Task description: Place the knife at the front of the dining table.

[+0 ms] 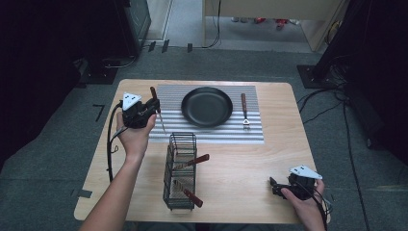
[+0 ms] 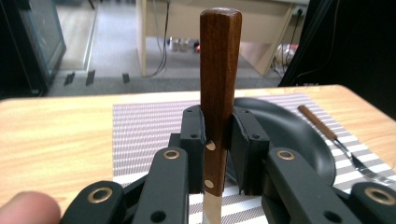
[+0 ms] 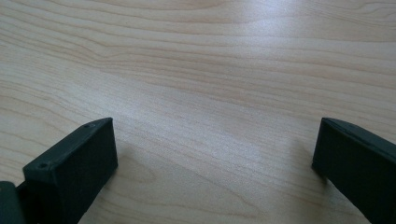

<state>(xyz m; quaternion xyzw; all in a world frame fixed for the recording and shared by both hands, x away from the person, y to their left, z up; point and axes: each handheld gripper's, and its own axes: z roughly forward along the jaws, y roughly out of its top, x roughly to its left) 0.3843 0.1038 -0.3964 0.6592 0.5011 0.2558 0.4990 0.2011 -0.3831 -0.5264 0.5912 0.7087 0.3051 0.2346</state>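
1. Above the striped mat, left of the black pan, the left gripper holds a knife; its view shows jaws clamped on the wooden handle, blade down.
2. Right gripper: jaws wide apart over the bare table; the high view places it at the near right corner.

No text, label, brand, number or sign can be read anywhere.

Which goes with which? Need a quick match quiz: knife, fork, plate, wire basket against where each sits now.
1. knife
2. fork
3. black plate
4. wire basket

A. middle of the striped placemat
B. clamped in the left gripper
C. on the mat, right of the plate
D. on the bare table, holding two wooden-handled utensils

Pairs: 1-B, 2-C, 3-A, 4-D
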